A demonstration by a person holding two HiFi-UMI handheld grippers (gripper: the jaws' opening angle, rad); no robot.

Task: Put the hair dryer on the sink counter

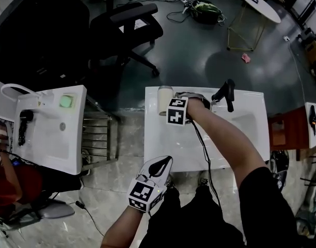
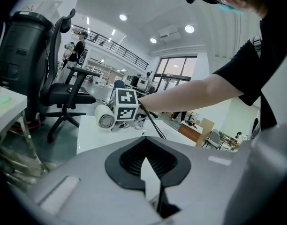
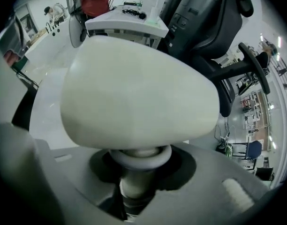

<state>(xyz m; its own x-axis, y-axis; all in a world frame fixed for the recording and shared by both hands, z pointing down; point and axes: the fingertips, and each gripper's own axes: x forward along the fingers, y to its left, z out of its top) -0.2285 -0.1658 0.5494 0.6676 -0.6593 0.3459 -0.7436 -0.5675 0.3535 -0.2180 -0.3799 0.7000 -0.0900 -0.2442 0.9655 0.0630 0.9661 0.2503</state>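
Note:
A cream hair dryer (image 1: 164, 100) is at the back left corner of the white sink counter (image 1: 163, 143). My right gripper (image 1: 183, 106) is shut on its handle (image 3: 135, 184), and the barrel (image 3: 139, 102) fills the right gripper view. From the left gripper view the hair dryer's round grille (image 2: 105, 118) shows low over the counter; whether it rests there I cannot tell. Its black cable (image 1: 202, 143) trails over the counter's front edge. My left gripper (image 1: 162, 163) hangs at the counter's front edge, shut with nothing in it.
A black faucet (image 1: 226, 93) stands behind the basin (image 1: 243, 125) on the counter's right half. A black office chair (image 1: 124, 27) is behind the counter. To the left stand a metal rack (image 1: 98, 133) and a second sink (image 1: 49, 138) with a black dryer (image 1: 25, 119).

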